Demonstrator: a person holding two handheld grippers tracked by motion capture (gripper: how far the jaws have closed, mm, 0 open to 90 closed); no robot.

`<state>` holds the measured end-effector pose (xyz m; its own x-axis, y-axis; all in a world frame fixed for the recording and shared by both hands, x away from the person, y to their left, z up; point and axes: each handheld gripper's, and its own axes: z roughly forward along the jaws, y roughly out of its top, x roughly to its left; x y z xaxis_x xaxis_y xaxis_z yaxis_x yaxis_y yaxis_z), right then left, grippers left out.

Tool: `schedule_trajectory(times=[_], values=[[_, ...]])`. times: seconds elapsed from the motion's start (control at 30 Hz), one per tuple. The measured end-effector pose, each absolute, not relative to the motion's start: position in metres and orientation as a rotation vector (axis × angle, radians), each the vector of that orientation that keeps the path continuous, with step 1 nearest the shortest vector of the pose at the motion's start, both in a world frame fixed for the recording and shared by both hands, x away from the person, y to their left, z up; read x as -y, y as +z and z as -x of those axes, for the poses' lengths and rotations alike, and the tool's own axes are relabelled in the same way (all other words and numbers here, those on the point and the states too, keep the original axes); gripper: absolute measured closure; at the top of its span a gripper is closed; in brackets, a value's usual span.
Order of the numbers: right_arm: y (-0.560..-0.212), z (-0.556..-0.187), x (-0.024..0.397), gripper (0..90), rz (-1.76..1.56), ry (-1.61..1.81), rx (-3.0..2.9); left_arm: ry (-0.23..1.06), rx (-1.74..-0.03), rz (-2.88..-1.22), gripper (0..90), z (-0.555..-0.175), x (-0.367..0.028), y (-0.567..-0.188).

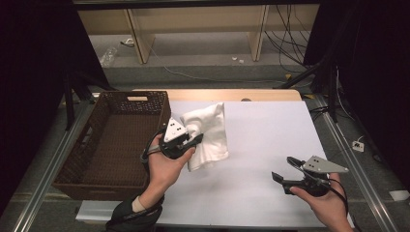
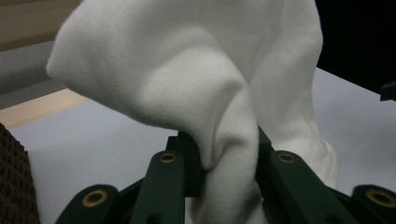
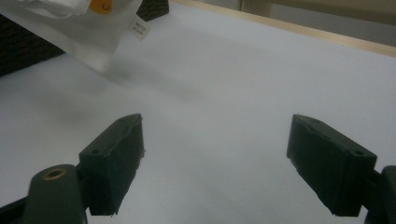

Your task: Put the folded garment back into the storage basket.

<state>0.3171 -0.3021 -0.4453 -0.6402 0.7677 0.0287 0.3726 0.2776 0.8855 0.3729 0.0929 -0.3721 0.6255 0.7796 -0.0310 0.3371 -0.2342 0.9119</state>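
The left tongs are nipped onto a bunched fold of the white cloth, with the fabric squeezed between the jaws; in the left gripper view the cloth wells up over the jaws and hangs down between them. The grip sits on the cloth's left edge, the side toward the basket, probably so the cloth can be lifted by one side and carried over the basket's near wall.

The cloth lies on the table toward its left edge, near the far left corner, just beside the basket. Its long axis runs from the table's far edge toward the near edge. The far end is raised and rumpled where the tongs pull it up, and the near end is flat on the surface.

The right tongs are wide open with nothing between the jaws, held above the table near its right near corner, well apart from the cloth. They point left toward it, probably waiting to take a second edge.
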Motion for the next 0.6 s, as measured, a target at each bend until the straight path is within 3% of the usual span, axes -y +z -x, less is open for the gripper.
schedule_trajectory(times=[0.6], values=[[-0.446,-0.317,0.302,19.4,-1.025,1.32,-2.147,0.555,-0.928,-1.797,74.2,-0.375,-0.104,-0.366]])
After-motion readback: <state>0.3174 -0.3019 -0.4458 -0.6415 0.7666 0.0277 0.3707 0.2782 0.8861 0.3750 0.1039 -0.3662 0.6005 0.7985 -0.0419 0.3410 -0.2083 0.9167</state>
